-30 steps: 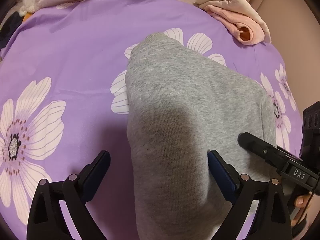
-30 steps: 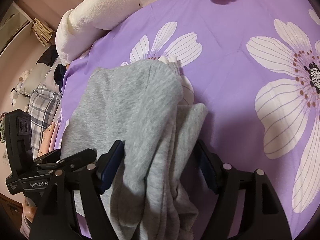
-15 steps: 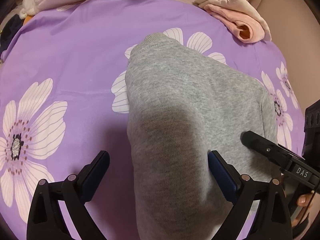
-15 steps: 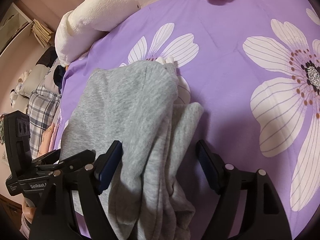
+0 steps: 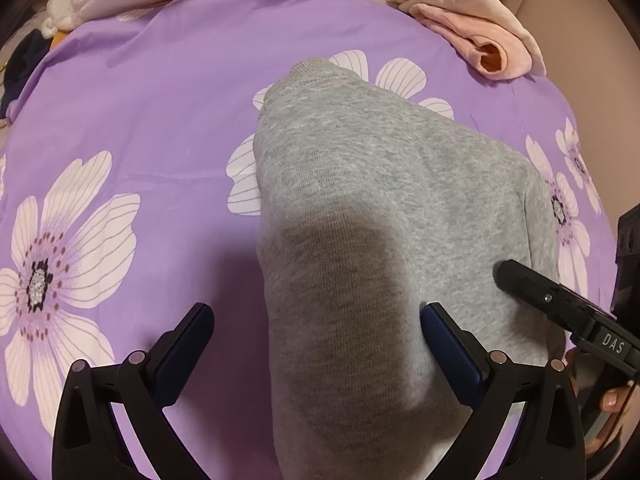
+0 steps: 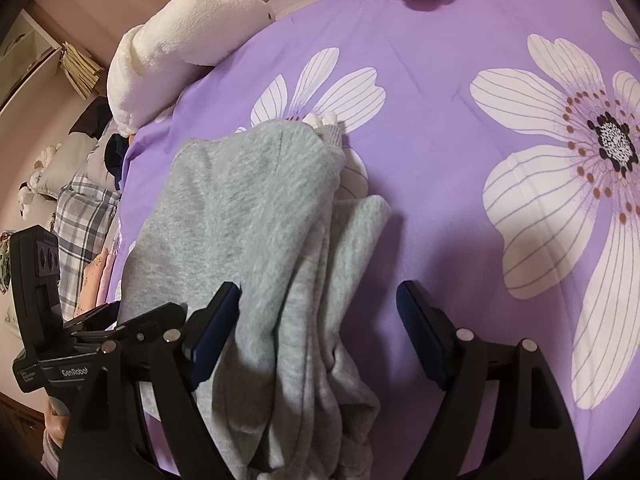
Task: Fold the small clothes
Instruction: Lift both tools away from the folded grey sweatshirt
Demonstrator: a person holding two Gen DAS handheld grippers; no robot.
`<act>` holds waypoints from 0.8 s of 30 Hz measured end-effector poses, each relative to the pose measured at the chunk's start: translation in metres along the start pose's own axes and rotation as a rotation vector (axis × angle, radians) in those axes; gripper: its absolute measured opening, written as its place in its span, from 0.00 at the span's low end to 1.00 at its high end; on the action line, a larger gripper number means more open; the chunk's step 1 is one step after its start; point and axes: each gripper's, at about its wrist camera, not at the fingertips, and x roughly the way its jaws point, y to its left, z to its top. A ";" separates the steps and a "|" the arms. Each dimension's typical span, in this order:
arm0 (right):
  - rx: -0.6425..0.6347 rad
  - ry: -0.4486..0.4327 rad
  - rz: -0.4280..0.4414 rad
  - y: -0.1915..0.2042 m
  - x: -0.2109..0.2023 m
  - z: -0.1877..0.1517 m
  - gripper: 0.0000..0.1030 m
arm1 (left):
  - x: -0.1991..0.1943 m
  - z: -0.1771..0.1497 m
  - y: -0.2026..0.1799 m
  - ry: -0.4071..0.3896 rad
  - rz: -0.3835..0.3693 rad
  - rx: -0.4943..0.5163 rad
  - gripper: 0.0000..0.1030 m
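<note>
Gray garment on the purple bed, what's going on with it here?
A person with two handheld grippers is folding a gray knit garment on a purple floral bedsheet. It lies bunched and partly folded. The left gripper and the right gripper are both open, the cloth running between their fingers, gripped by neither. A pink garment sits at the far edge.

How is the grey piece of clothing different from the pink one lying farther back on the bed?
The grey garment sits right between the open fingers of the left gripper and the right gripper; the pink garment lies far off at the bedspread's edge, untouched. The grey one is heaped loosely with bunched layers; the pink one is a compact bundle with a rolled cuff showing. Both are soft knits resting on the same purple flowered bedspread.
</note>
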 end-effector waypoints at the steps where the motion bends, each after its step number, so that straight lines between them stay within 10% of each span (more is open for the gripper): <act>1: 0.000 0.000 0.000 0.000 0.000 0.000 0.79 | -0.001 0.000 0.000 0.000 0.000 0.000 0.99; 24: -0.023 -0.025 0.022 0.000 -0.026 -0.021 0.86 | -0.025 -0.021 -0.008 -0.068 0.031 0.019 0.99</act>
